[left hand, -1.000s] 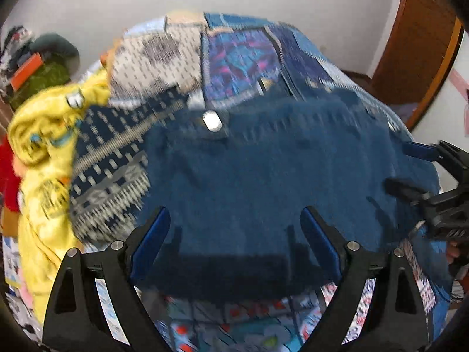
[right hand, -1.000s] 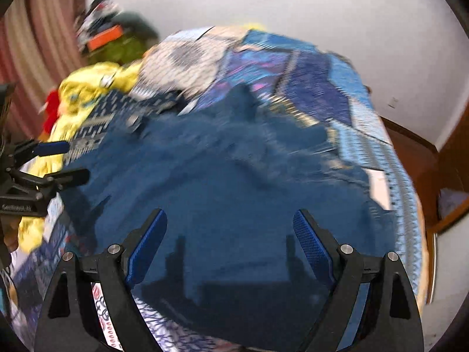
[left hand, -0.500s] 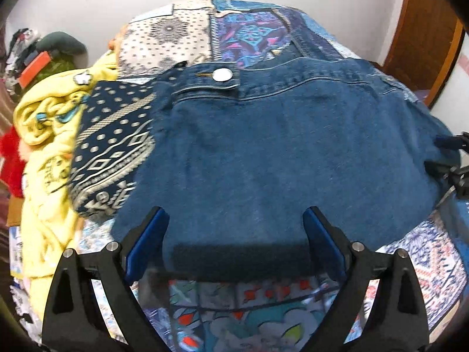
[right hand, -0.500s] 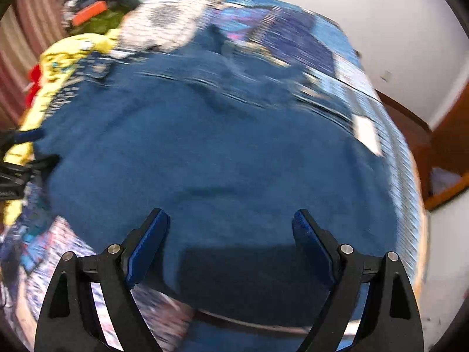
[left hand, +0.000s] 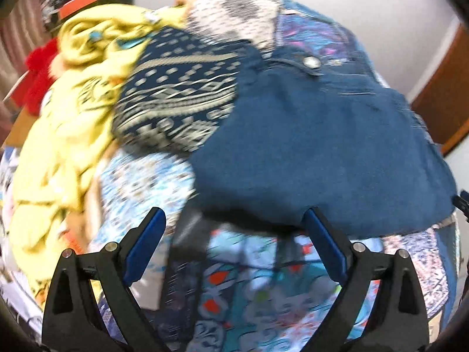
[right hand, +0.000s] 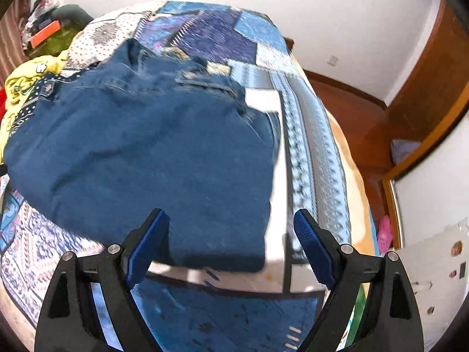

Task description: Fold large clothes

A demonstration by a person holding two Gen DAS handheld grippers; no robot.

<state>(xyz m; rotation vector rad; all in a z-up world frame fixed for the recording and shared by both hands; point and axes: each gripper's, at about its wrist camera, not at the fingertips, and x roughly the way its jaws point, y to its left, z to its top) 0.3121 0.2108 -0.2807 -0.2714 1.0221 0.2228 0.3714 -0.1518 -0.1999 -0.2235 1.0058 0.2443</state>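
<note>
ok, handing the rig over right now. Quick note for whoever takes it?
Left gripper: open, holding nothing, above the quilt just short of the jeans' near edge.
Right gripper: open, holding nothing, at the jeans' near right corner.
Jeans: folded in a flat block on the patchwork quilt, waistband button on the far side.
Beside them, to the left: a navy patterned garment and a crumpled yellow one.
Done: jeans look folded and released.
Left: probably the yellow garment; the patterned one's state is unclear.

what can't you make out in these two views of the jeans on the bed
- Denim jeans, left wrist view: right side cut by the frame edge; motion blur smears the seams.
- Jeans legs: folded under, unseen in either view.
- Yellow garment: print blurred.
- Pink item on the floor, right wrist view: too small to identify.
</note>
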